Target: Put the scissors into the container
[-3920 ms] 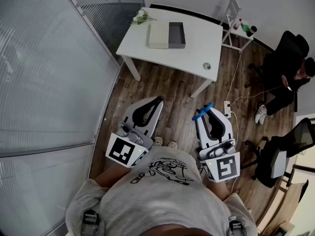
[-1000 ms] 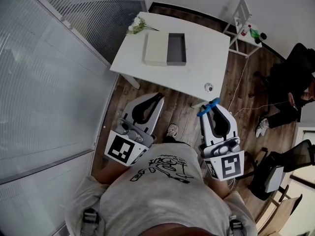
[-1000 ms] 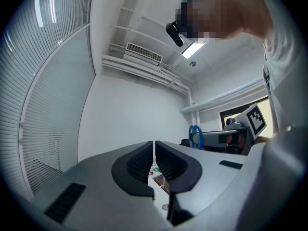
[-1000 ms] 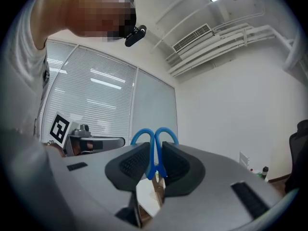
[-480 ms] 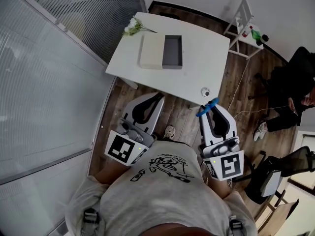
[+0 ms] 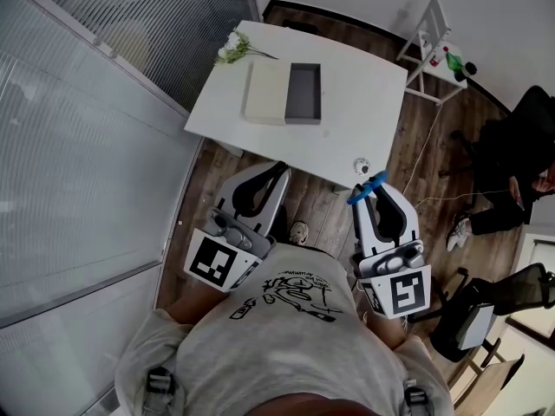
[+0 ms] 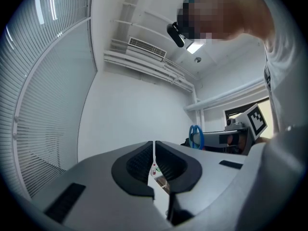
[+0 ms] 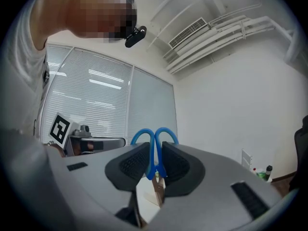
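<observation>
The scissors (image 6: 368, 186), lower right of centre, are being clenched in the right gripper's (image 6: 378, 194) jaws. The left gripper's (image 6: 274, 176) jaws are resting closed and empty. The container (image 6: 305, 92), upper centre on the surface (image 6: 368, 76), is lying nearer than seconds ago, so the approach is progressing.

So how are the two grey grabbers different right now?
The right grey two-jaw gripper is shut on the blue-handled scissors. The left grey two-jaw gripper has its jaws together with nothing between them. The right gripper's marker cube shows a different black-and-white pattern from the left gripper's marker cube. Both point toward the white table.
</observation>
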`<control>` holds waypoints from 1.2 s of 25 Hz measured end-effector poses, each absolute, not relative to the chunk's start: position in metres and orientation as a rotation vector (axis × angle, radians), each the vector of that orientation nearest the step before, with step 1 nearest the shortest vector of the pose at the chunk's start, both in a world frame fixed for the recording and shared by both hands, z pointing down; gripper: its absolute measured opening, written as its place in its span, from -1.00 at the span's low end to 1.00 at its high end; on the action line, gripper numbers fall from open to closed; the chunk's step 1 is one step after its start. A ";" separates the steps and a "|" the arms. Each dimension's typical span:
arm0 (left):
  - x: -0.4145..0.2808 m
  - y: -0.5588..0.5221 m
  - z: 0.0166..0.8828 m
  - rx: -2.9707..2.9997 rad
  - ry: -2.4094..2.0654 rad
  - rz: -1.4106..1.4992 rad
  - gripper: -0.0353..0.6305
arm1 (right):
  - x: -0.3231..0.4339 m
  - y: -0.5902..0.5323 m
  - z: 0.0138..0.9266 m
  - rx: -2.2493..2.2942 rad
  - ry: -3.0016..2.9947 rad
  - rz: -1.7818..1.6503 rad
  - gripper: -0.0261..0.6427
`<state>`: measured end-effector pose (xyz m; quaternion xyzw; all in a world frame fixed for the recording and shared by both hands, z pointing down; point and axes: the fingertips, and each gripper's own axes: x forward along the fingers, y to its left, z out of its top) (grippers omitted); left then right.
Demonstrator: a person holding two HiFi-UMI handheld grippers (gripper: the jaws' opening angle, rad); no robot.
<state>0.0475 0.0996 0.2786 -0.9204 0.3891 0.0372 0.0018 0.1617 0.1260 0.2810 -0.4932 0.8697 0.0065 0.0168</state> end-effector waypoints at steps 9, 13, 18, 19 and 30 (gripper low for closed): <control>0.047 0.066 0.274 -2.883 1.215 0.140 -0.80 | 0.159 0.094 0.277 -1.531 2.712 0.036 -0.66; 0.044 0.047 0.278 -2.889 1.219 0.137 -0.80 | 0.156 0.075 0.278 -1.526 2.714 0.034 -0.66; 0.037 0.020 0.274 -2.886 1.218 0.143 -0.80 | 0.147 0.047 0.274 -1.518 2.711 0.043 -0.66; 0.035 0.014 0.274 -2.886 1.218 0.142 -0.80 | 0.144 0.041 0.273 -1.515 2.712 0.044 -0.66; 0.001 -0.062 0.271 -2.888 1.231 0.142 -0.80 | 0.112 -0.035 0.268 -1.514 2.728 0.040 -0.66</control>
